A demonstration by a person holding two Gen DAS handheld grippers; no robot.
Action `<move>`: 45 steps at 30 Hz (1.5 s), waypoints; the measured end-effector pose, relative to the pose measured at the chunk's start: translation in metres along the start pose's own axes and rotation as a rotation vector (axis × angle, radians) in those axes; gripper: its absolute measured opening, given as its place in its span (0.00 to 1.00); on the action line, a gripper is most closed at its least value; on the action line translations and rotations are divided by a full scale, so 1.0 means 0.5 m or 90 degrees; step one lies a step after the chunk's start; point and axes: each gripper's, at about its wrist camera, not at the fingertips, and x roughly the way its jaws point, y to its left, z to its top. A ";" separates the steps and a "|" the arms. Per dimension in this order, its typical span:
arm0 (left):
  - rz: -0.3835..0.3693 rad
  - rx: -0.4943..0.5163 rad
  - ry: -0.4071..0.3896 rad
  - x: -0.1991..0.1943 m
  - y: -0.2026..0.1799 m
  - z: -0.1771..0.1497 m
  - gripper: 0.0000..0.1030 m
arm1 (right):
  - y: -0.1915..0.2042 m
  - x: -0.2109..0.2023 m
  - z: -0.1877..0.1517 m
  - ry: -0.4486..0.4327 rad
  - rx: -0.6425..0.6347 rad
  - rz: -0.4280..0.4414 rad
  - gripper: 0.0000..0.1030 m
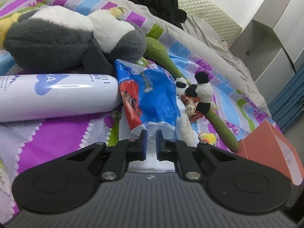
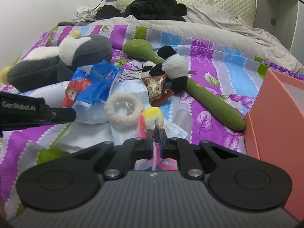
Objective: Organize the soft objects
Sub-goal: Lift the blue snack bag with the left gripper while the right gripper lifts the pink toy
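The left tongs (image 1: 151,133) stand nearly closed at the lower centre of the left wrist view, their pads pinching the pale edge of the blue plastic bag (image 1: 152,95). The right tongs (image 2: 156,133) are clenched on a thin metal ring or loop, we judge, attached to the small yellow and pink pompom (image 2: 152,116) at the centre of the right wrist view.

Risks, as we judge them:
- The bag is thin and slippery; a pull may slide it out of the pads or tear it.
- The bag lies against the white bottle (image 1: 55,95), so lifting it may set the bottle rolling.
- The grip on the pompom is narrow; a quick swing may twist it free before it reaches the orange box (image 2: 275,110) at the right edge.

Count on the bed (image 2: 209,43):
- one large grey and white plush (image 2: 62,64)
- one small panda (image 2: 171,66)
- one green plush club (image 2: 190,81)
- one fluffy white ring (image 2: 123,110)
- one snack packet (image 2: 156,89)
- one bag, one bottle, one pompom, one box
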 end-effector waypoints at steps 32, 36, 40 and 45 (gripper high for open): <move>-0.017 0.006 0.049 -0.316 0.004 -0.145 0.07 | 0.030 -0.271 -0.106 0.042 -0.007 0.009 0.10; -0.017 0.005 0.073 -0.334 0.020 -0.172 0.07 | 0.031 -0.283 -0.135 0.067 -0.008 0.009 0.10; -0.017 0.013 0.093 -0.343 0.025 -0.191 0.08 | 0.028 -0.281 -0.163 0.097 0.006 0.018 0.10; 0.005 0.020 0.134 -0.334 0.029 -0.209 0.17 | 0.028 -0.268 -0.181 0.124 0.023 0.040 0.11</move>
